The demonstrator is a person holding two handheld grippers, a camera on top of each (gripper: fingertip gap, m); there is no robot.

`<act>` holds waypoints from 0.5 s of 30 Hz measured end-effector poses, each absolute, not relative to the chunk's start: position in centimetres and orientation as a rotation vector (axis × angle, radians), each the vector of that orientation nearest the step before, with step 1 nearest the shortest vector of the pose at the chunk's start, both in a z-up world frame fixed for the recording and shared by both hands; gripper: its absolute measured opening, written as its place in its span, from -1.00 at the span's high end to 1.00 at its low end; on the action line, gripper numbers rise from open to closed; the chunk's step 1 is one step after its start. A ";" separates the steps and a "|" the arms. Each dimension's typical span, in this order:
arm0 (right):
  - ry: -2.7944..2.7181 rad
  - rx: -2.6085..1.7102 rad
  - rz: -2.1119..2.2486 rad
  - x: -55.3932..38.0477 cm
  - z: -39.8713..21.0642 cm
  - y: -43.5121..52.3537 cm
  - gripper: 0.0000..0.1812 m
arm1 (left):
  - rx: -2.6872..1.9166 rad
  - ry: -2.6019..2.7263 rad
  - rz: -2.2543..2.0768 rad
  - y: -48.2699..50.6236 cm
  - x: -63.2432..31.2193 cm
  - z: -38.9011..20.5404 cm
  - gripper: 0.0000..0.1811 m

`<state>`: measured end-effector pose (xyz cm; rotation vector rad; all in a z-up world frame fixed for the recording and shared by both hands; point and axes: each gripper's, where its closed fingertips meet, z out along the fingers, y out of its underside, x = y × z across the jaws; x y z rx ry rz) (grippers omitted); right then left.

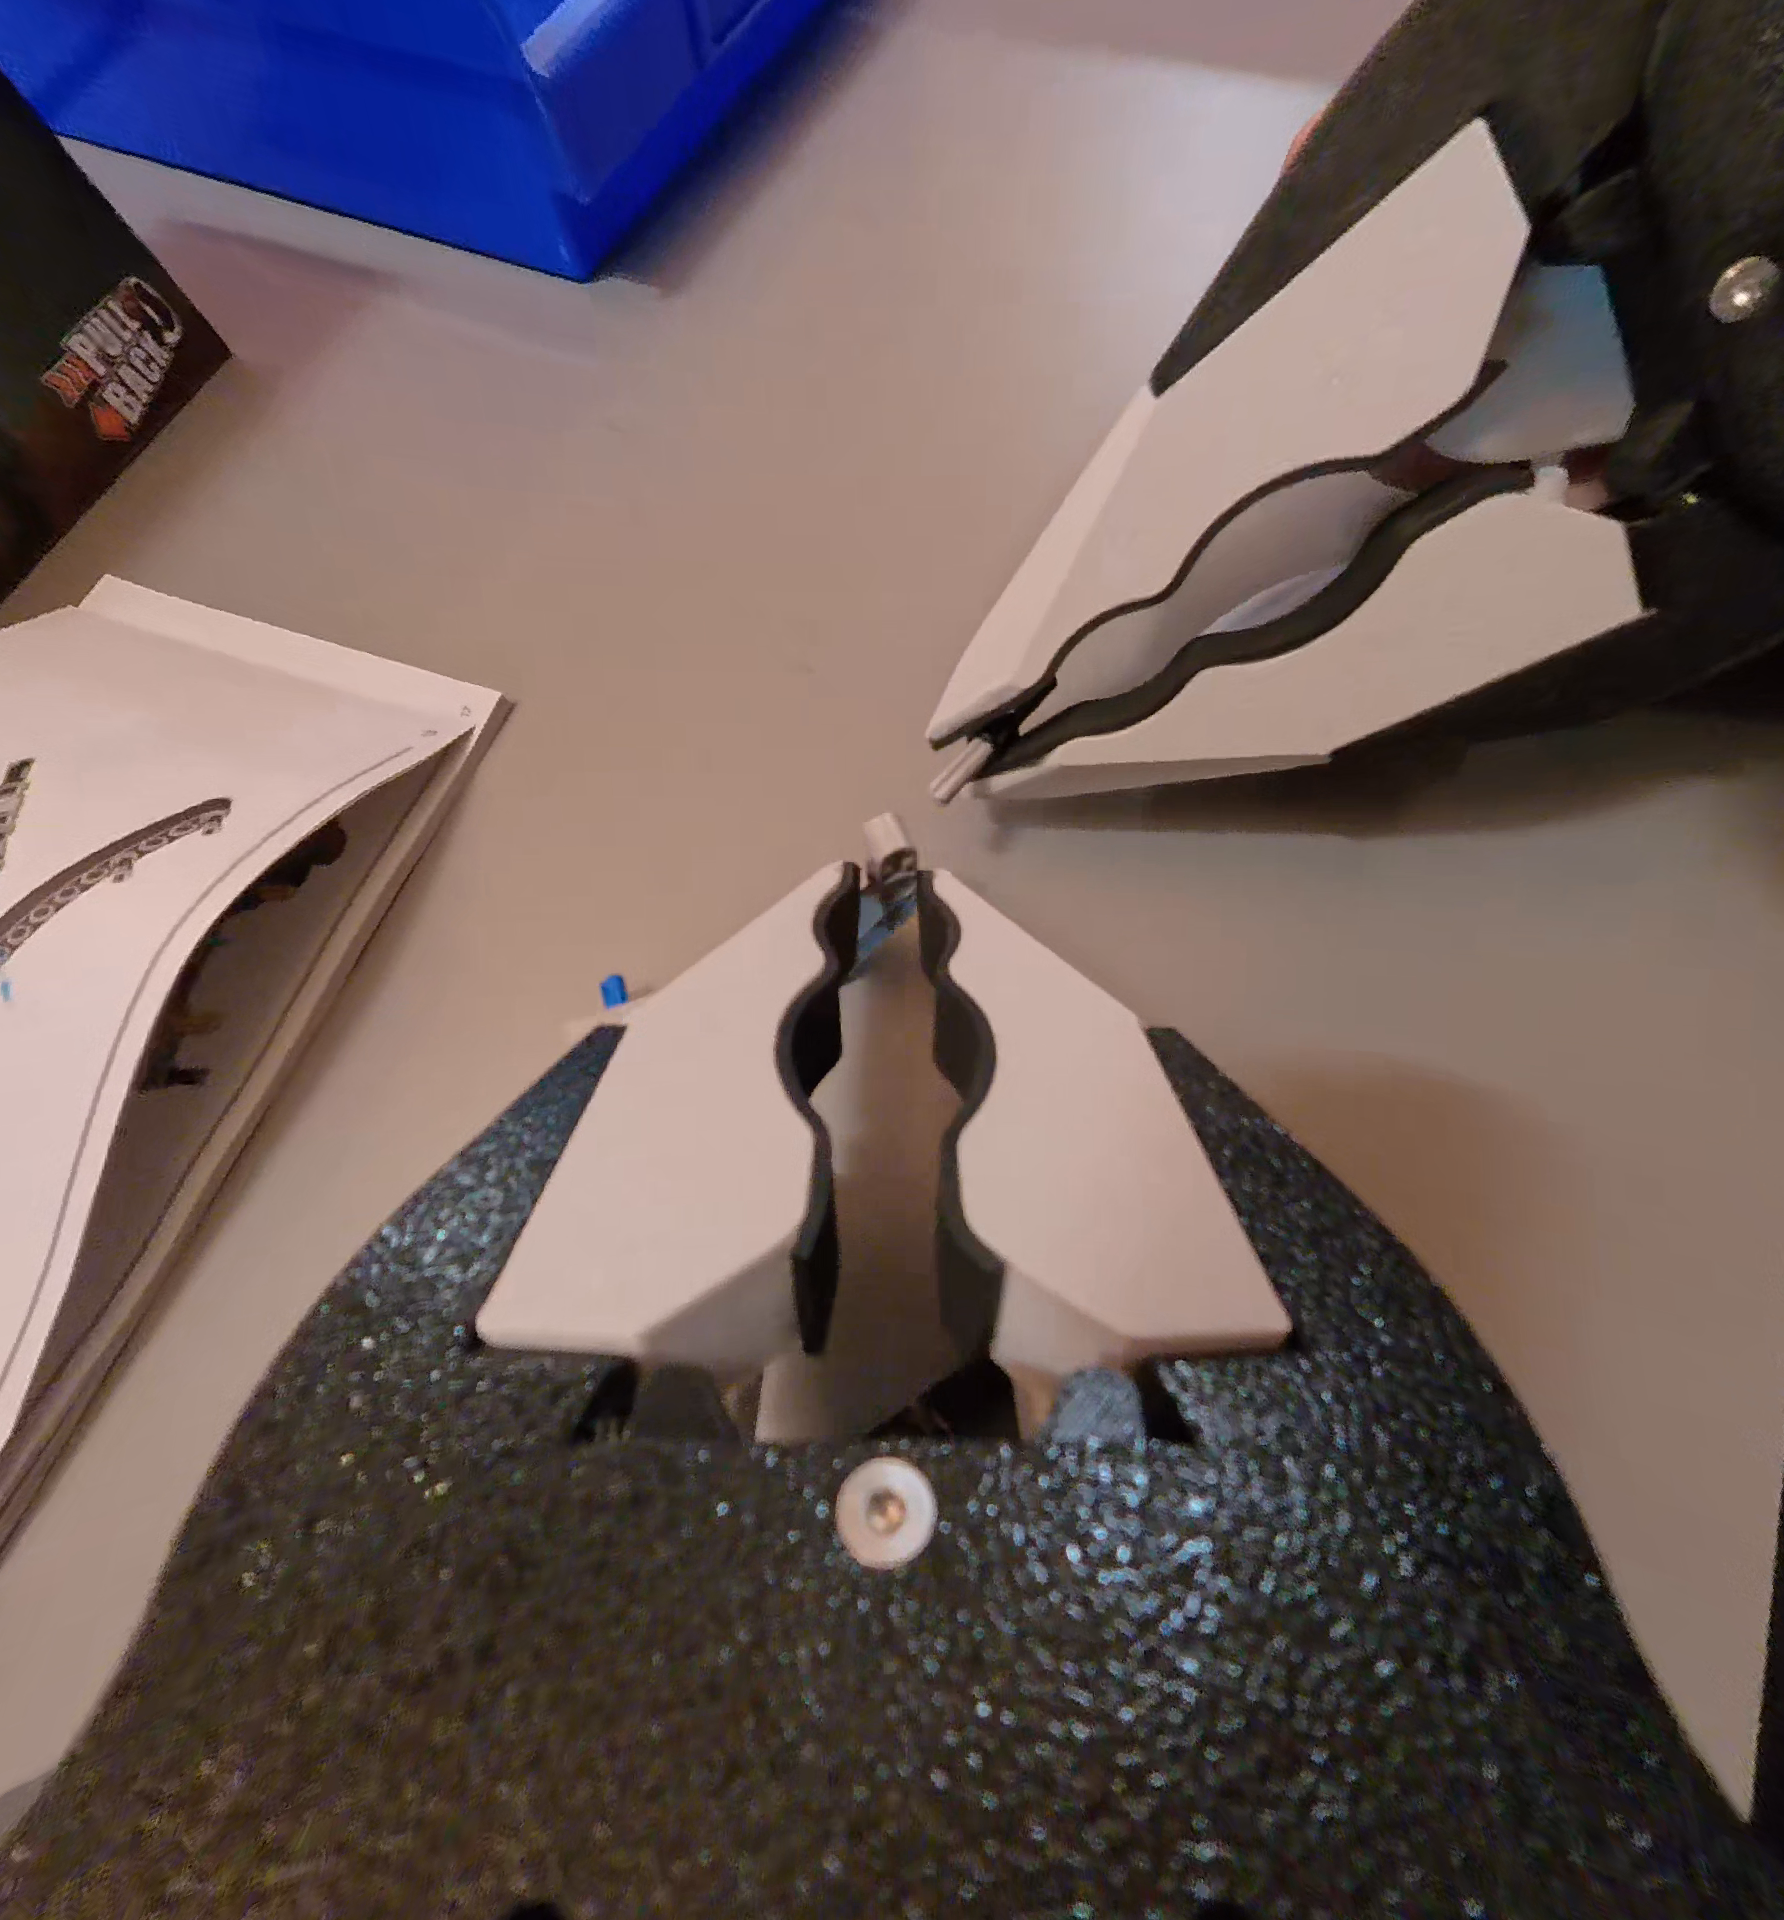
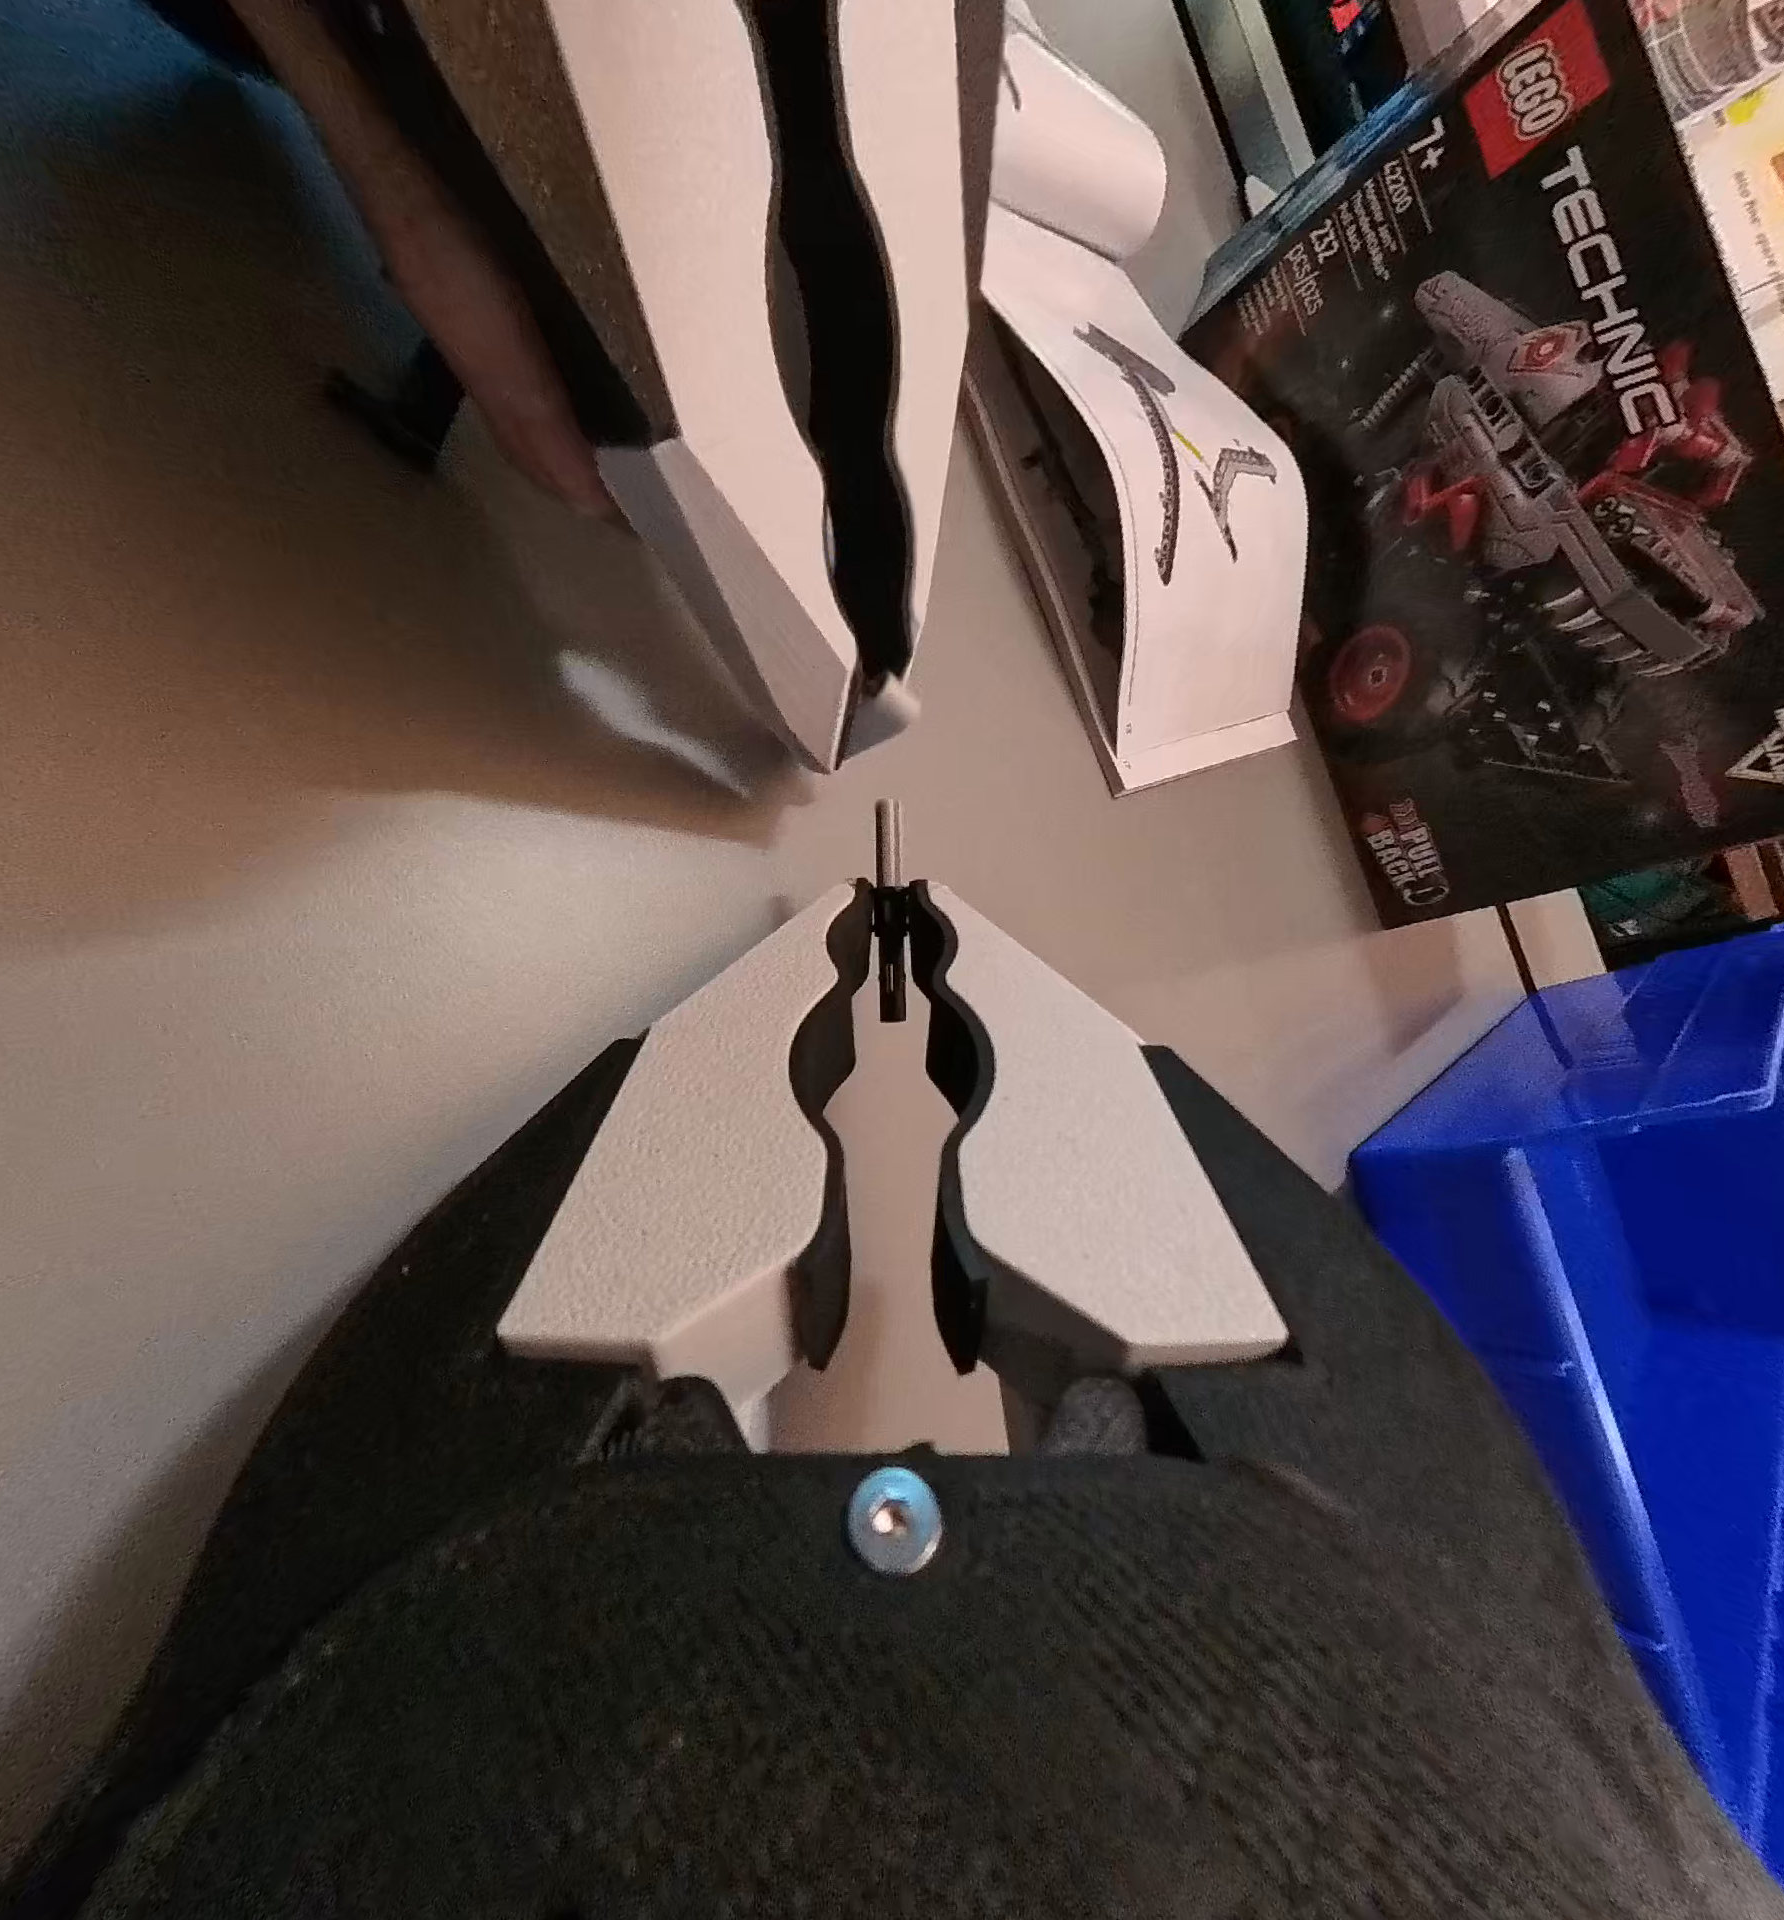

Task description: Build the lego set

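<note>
- Two grippers meet near the middle of both views, each clenched on a small Lego part, tips close together but apart.
- Nearest in the left wrist view, the left gripper (image 1: 893,873) pinches a small grey connector piece (image 1: 888,847) at the very tips of its fingers, so the piece's end juts clear, probably to leave a hole exposed.
- Nearest in the right wrist view, the right gripper (image 2: 890,914) grips a thin pin (image 2: 888,883), dark at the rear and light grey at the front; the grey end pokes forward past the tips, aimed at the piece opposite, seemingly ready for insertion.
- Just beyond, the right gripper enters from the upper right of the left wrist view, its pin tip pointing down-left at the connector piece; a gap remains.
- Beside the left finger, a tiny blue part (image 1: 613,985) lies on the grey table (image 1: 659,499).
- Farther off, at the left edge of the left wrist view, an instruction booklet (image 1: 140,831) lies open, presumably for reference.
- Farthest, the set's box (image 2: 1553,499) fills the upper right of the right wrist view, and a blue bin (image 1: 431,114) sits at the top of the left wrist view, likely holding spare pieces.
</note>
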<state>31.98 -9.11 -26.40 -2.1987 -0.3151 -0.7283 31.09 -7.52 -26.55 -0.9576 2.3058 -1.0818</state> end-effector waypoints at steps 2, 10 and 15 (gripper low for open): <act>-0.346 -2.204 -0.729 31.7 -26.5 -9.0 0.95 | -0.875 2.356 -1.075 -7.9 30.6 -26.7 0.93; -0.448 -2.159 -0.748 30.3 -25.8 -8.4 0.95 | -0.474 2.424 -1.076 -7.0 29.0 -26.0 0.95; -0.469 -2.042 -0.742 28.9 -24.8 -7.7 0.95 | -0.227 2.398 -1.143 -7.0 27.9 -25.0 0.95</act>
